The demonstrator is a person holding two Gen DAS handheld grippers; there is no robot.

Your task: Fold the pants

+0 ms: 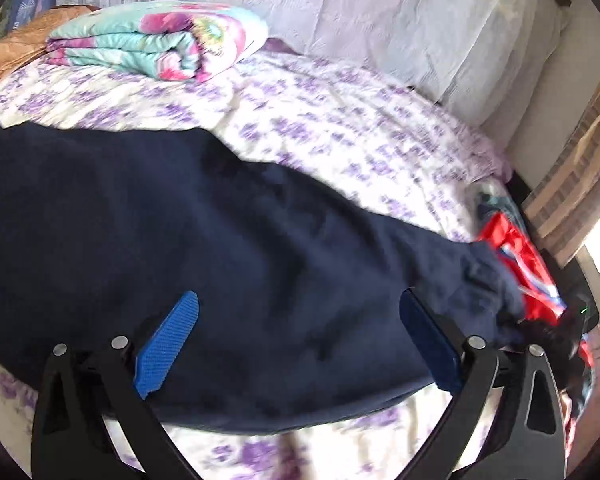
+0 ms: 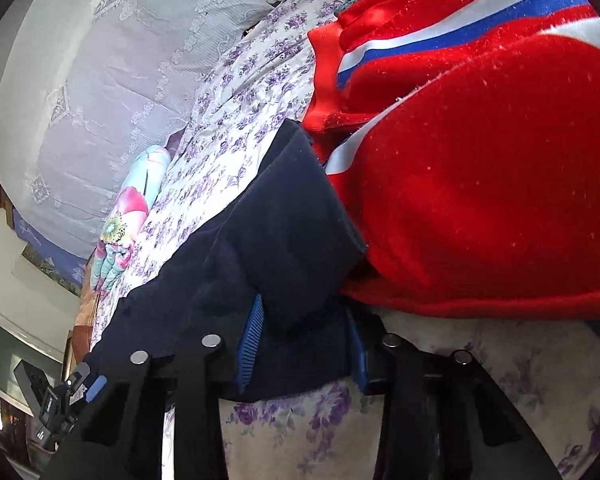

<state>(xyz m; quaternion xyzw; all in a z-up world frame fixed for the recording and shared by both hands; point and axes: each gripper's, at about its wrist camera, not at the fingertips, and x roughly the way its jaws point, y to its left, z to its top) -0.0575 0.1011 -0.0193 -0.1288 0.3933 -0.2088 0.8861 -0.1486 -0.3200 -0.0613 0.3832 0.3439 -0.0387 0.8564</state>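
Left wrist view, left to right. At far left, folded blanket [image 1: 156, 46] in pink and teal, on bed [image 1: 340, 128] with purple-flowered sheet; tan cloth [image 1: 24, 36] behind it at the edge. Behind, pale lilac pillows [image 1: 340, 12] along the headboard side. Across the middle, pants [image 1: 180, 240], dark navy, spread flat on the sheet, running from left edge down toward the right, narrowing to a bunched end near red garment [image 1: 520, 256]. Low in frame, left gripper [image 1: 300, 320] with blue fingers [image 1: 168, 336] spread wide over the pants, nothing between them, not pinching the cloth. At far right, the red garment with white and blue stripe, heaped at the bed's edge beside a wooden frame.

Right wrist view, tilted, left to right. At lower left, a dark device, blurred. Next, pillows [image 2: 100, 92] and blanket [image 2: 128, 216] on their side, then flowered sheet of the bed [image 2: 236, 120]. In the middle, pants [image 2: 280, 232], end folded over in a thick layer, touching red garment [image 2: 480, 160] at its right. Right gripper [image 2: 304, 344] closed on that end of the pants: navy cloth bunched between blue fingers [image 2: 250, 344], pads pressed against it on both sides. Red garment filling the right half, stripe near the top.
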